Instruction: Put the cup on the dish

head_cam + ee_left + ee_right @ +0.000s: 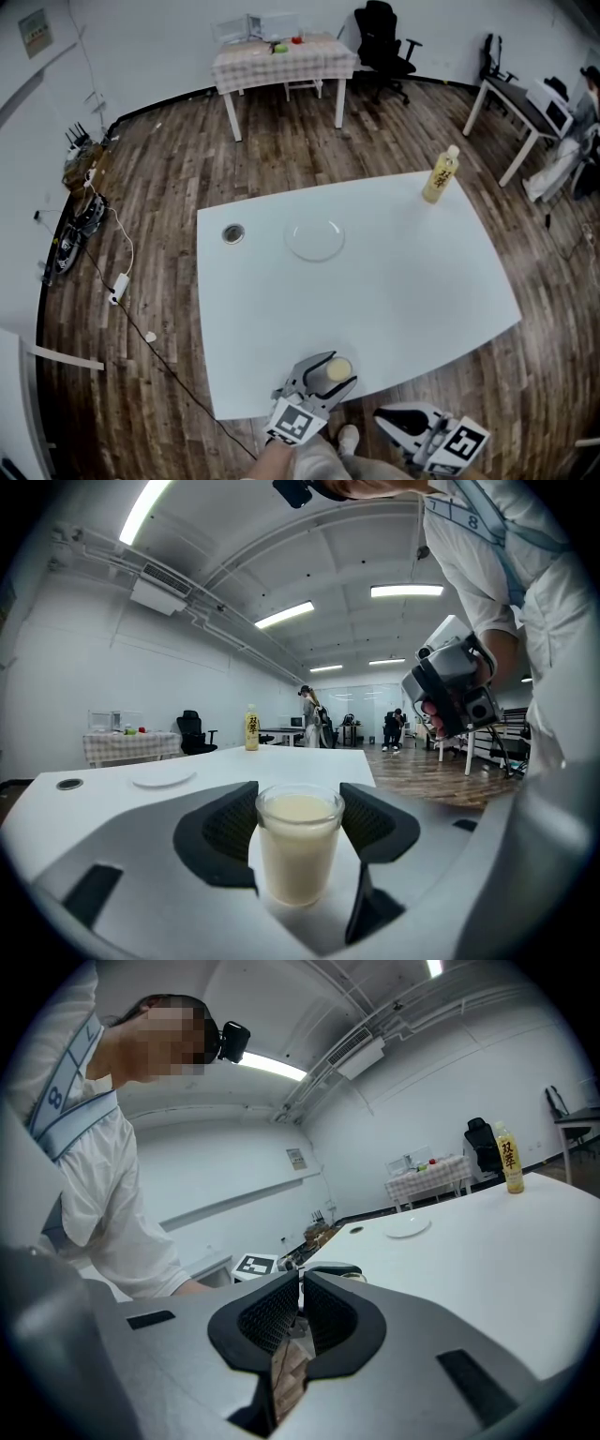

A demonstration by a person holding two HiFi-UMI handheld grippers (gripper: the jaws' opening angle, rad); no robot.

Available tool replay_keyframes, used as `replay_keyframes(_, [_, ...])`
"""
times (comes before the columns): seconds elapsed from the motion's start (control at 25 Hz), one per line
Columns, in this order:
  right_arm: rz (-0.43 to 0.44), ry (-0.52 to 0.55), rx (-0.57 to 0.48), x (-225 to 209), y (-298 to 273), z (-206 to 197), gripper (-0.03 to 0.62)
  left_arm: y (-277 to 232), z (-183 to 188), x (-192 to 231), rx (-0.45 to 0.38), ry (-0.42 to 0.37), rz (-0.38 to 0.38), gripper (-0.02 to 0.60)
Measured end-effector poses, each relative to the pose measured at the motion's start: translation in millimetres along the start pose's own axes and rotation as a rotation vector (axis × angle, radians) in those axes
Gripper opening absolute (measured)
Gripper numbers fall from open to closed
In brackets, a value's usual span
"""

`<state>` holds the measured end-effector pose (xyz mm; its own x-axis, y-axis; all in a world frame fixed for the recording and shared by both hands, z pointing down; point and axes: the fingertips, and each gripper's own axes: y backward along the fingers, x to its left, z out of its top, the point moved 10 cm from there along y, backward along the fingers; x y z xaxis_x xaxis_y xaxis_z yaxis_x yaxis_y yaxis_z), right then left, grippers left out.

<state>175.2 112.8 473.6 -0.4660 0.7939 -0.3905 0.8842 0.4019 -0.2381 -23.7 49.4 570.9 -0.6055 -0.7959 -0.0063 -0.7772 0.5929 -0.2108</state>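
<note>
Head view
- Table [403,272]: white, and it fills the middle of the frame.
- Dish [315,238]: clear, on the upper left part of the table, with nothing on it.
- Cup [338,370]: at the lower edge of the table, between the jaws of the left gripper [335,369], well apart from the dish.
- Right gripper [386,419]: lower right, just beyond the table edge.
- Bottle [441,174]: upright, near the upper right corner of the table.

Left gripper view
- Cup [299,846]: centre of the frame, upright, full of pale liquid.
- Left gripper [299,822]: jaws stand wide, and both pads [230,827] seem to press on the sides of the cup.
- Dish [163,778]: middle left, far behind the cup.

Right gripper view
- Right gripper [301,1302]: jaws closed to a thin slit, with nothing between them.
- Dish [409,1229]: right of centre, on the table.
- Bottle [511,1166]: far right.
</note>
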Motion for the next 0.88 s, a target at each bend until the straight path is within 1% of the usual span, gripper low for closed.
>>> replay_keyframes(0.16, [-0.012, 0.018, -0.008, -7, 0, -2, 0.035, -4, 1, 2, 0.005, -0.002, -0.025, 0.27])
replay_keyframes(0.4, [-0.038, -0.018, -0.016, -13, -6, 7, 0.035, -10, 8, 8, 0.003, 0.007, -0.055, 0.27])
replay_keyframes(0.52, [-0.049, -0.014, -0.029, -17, -9, 6, 0.035, -12, 12, 13, 0.002, 0.004, -0.07, 0.27])
replay_keyframes(0.88, [-0.087, -0.027, -0.054, -29, -18, 20, 0.035, -26, 31, 41, -0.017, 0.001, -0.089, 0.27])
